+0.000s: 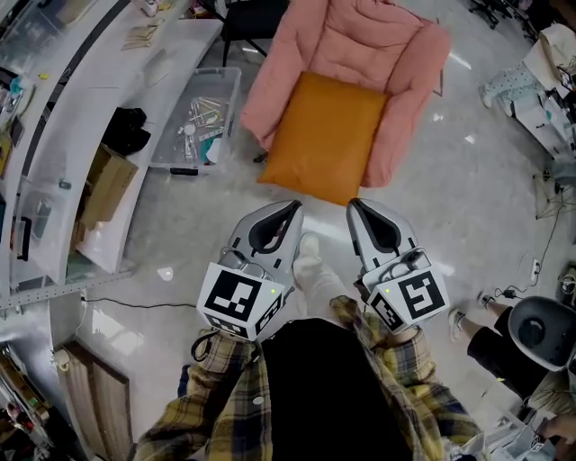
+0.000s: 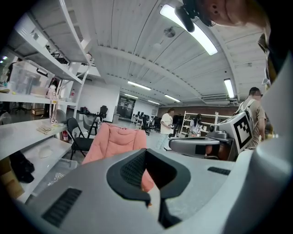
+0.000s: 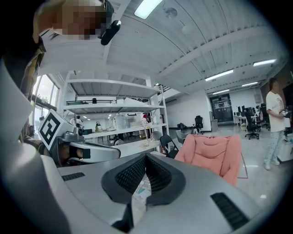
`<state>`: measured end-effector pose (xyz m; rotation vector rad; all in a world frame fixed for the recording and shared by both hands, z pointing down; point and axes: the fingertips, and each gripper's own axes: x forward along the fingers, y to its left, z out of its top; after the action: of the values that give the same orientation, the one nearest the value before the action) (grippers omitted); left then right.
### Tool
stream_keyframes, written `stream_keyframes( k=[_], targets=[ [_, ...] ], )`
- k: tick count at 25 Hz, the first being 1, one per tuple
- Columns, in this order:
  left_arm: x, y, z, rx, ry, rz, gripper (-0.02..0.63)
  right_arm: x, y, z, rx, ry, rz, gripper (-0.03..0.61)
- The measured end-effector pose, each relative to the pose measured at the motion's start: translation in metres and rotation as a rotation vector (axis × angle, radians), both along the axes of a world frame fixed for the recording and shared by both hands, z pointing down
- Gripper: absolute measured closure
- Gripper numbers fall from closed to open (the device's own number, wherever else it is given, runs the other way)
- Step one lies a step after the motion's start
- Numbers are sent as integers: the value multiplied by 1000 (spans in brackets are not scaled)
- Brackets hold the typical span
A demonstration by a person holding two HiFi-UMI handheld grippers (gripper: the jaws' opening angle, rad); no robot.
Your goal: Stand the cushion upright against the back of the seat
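An orange square cushion point(image 1: 324, 137) lies flat on the seat of a pink padded armchair point(image 1: 396, 54), its front corner hanging over the seat's edge. My left gripper point(image 1: 297, 206) and right gripper point(image 1: 353, 204) hover side by side over the floor just short of that corner, both pointing at the chair. Each is shut with nothing held. The armchair's back point(image 2: 114, 141) shows above the closed left gripper point(image 2: 145, 151), and the same armchair point(image 3: 213, 153) stands right of the closed right gripper point(image 3: 146, 156). The cushion is hidden in both gripper views.
A clear plastic bin point(image 1: 200, 117) of small items sits on the floor left of the chair, beside long white shelving point(image 1: 81, 135) and a cardboard box point(image 1: 103, 185). A black chair point(image 1: 252, 18) stands behind. A seated person's legs point(image 1: 490, 338) are at the lower right.
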<state>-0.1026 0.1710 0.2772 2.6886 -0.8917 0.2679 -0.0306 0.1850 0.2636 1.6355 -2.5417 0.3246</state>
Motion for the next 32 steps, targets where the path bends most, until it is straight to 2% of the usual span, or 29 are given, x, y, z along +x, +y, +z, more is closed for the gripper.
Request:
stream_keyframes(
  k=[9, 14, 23, 32],
  targets=[
    [54, -65, -12, 52, -5, 1, 611, 58, -67, -9, 38, -11, -5, 560],
    [69, -86, -14, 56, -13, -12, 611, 75, -88, -13, 44, -12, -12, 560],
    [68, -118, -8, 48, -22, 1, 611, 72, -114, -7, 39, -9, 3, 560],
    [48, -182, -8, 34, -10, 110, 611, 51, -170, -7, 22, -8, 120, 560]
  ],
)
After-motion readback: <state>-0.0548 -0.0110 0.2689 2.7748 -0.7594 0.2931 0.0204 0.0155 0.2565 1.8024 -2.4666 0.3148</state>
